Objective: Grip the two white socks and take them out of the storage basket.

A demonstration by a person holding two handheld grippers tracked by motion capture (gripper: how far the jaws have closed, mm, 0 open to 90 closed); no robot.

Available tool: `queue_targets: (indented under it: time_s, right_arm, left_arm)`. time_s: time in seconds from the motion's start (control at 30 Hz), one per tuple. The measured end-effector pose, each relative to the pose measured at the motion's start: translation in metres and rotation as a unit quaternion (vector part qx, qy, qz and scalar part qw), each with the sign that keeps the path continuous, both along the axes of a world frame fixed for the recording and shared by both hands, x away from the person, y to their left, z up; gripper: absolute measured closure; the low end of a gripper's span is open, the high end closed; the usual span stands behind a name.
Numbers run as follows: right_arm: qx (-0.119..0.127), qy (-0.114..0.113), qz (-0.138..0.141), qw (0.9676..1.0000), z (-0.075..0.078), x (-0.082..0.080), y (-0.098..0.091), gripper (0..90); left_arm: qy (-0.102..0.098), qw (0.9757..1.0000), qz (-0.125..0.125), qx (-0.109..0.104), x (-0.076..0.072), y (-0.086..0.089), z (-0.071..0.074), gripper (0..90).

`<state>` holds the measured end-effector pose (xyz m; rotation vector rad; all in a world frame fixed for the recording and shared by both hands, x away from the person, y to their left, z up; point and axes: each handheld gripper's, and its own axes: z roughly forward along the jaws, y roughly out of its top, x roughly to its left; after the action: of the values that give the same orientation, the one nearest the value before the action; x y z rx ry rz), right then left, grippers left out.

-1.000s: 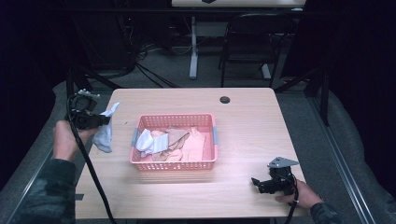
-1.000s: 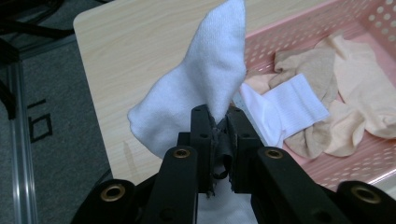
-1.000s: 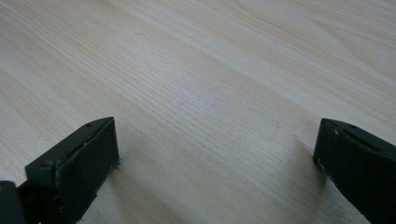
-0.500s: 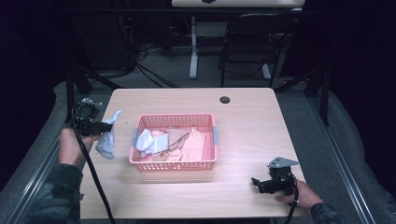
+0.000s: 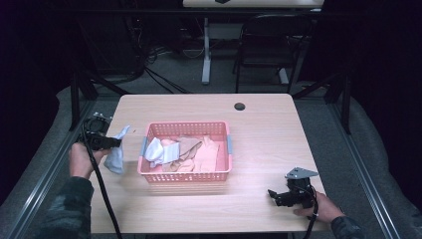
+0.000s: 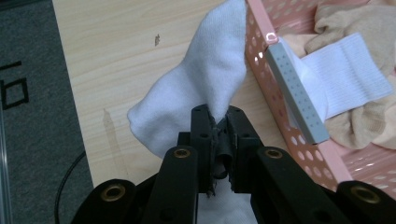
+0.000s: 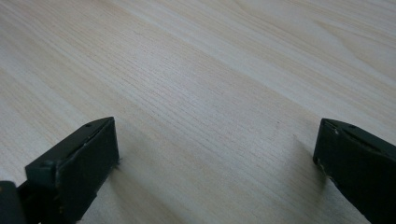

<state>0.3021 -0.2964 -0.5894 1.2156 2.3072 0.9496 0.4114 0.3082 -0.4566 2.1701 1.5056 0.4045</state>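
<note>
One white sock (image 6: 196,88) hangs pinched in the left claw (image 6: 217,116), whose jaws are clamped tight on a fold of the cloth. It sits over the worktop's (image 5: 259,107) left edge, just outside the left wall of the pink basket (image 5: 186,172); in the left claw view its toe end rises right against the basket's rim, touching or nearly so. In the high view the sock (image 5: 117,149) droops below the left claw (image 5: 110,143), its lower end at or near the wood. Inside the basket lie more socks, beige ones (image 5: 196,152) and a white one (image 5: 155,150) draped at the left wall.

The right claw (image 5: 276,195) rests near the front right corner, jaws wide apart with nothing between them.

The risk, as I judge it: the grip catches only a small bunch of fabric, so a quick swing could let the sock slip out. The loose end may also snag the rim and drag the light basket sideways, or fall off the left edge if released too far out.
</note>
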Motion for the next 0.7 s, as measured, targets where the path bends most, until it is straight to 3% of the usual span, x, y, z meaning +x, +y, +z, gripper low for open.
queue_targets:
  time_s: [0.23,0.7]
  right_arm:
    - [0.0,0.0,0.0,1.0,0.0,0.0,0.0,0.0]
    - [0.001,0.0,0.0,1.0,0.0,0.0,0.0,0.0]
  left_arm:
    - [0.008,0.9999,0.009,0.0,0.001,0.002,-0.01,82.9]
    - [0.043,0.9987,0.023,-0.016,0.003,0.008,-0.05,82.8]
